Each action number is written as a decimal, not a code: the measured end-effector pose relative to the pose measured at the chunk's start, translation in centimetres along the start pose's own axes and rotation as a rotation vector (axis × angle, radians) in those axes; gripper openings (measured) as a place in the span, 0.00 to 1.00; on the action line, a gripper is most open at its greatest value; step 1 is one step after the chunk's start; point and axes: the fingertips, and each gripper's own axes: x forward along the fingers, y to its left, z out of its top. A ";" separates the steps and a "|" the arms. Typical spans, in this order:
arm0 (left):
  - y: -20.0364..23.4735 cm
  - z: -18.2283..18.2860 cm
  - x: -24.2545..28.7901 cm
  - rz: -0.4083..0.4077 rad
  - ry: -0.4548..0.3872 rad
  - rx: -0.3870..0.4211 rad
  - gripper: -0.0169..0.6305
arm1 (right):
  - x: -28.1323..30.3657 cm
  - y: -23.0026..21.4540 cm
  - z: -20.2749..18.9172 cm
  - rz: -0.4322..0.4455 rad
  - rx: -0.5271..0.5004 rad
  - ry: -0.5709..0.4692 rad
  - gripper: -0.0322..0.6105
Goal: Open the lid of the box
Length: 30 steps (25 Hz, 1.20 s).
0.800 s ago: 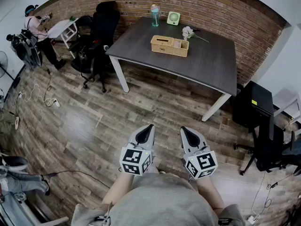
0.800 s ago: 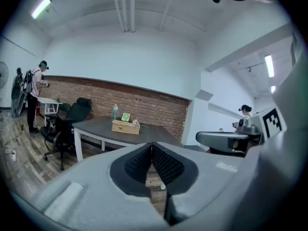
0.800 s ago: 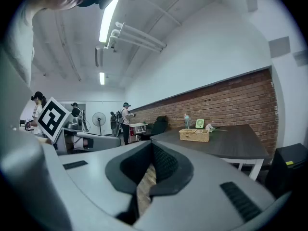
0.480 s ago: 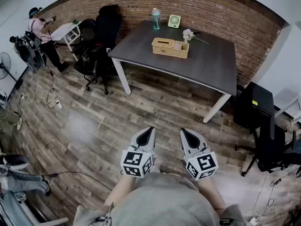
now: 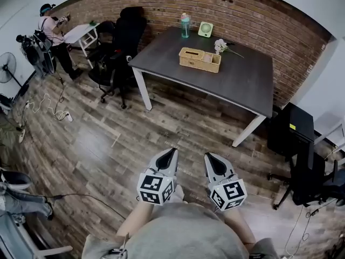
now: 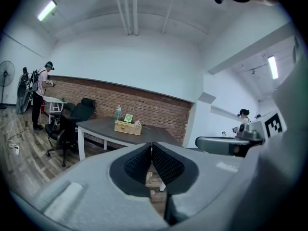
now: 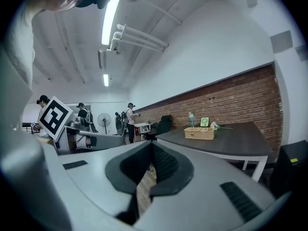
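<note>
Wicker box (image 5: 200, 60) on table (image 5: 240, 82)

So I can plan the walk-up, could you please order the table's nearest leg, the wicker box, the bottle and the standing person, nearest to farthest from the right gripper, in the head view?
From the right gripper:
1. Table leg, just ahead, right.
2. Wicker box, mid-table.
3. Bottle, table's far edge.
4. Person, far left corner.
</note>
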 end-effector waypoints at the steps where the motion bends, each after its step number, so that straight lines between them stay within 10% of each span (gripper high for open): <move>1: 0.2 0.0 0.1 0.002 0.001 -0.004 0.06 | 0.2 0.0 -0.2 -0.001 0.000 0.006 0.05; 30: 13.0 5.2 15.1 -0.082 0.014 0.033 0.31 | 19.9 -7.5 2.1 0.021 0.027 0.054 0.37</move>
